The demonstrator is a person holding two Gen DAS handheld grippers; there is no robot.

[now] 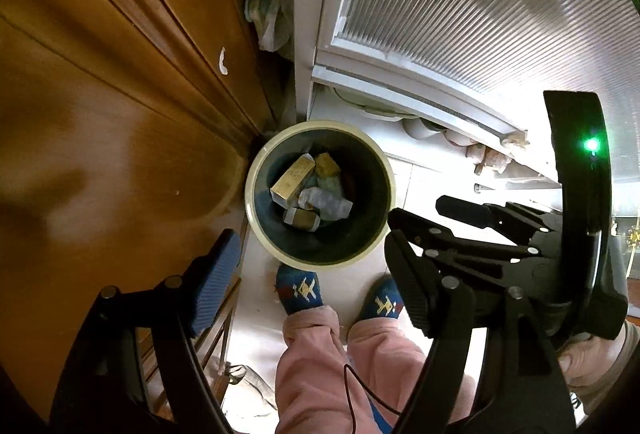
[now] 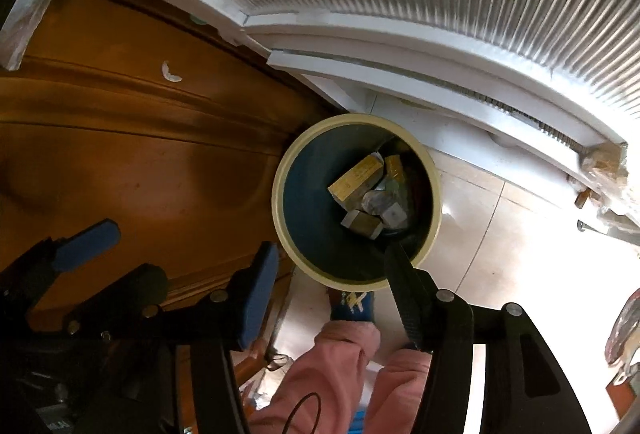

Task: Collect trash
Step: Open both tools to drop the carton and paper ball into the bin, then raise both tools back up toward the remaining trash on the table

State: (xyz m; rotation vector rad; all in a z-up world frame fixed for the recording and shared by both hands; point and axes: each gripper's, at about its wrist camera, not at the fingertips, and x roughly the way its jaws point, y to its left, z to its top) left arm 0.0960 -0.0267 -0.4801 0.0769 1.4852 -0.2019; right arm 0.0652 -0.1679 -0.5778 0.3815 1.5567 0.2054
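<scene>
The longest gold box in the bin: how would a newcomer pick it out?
Find the wooden door; at its foot stands a cream-rimmed bin. Inside, the long gold box lies tilted atop crumpled wrappers, clearly longer than the two stubby gold boxes beside it.

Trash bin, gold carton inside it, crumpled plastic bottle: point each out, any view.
trash bin (image 1: 256, 212): left wrist view, cream rim at its left edge.
gold carton (image 1: 291, 180): left wrist view, long top face.
crumpled plastic bottle (image 1: 326, 202): left wrist view, middle of the crushed body.
</scene>
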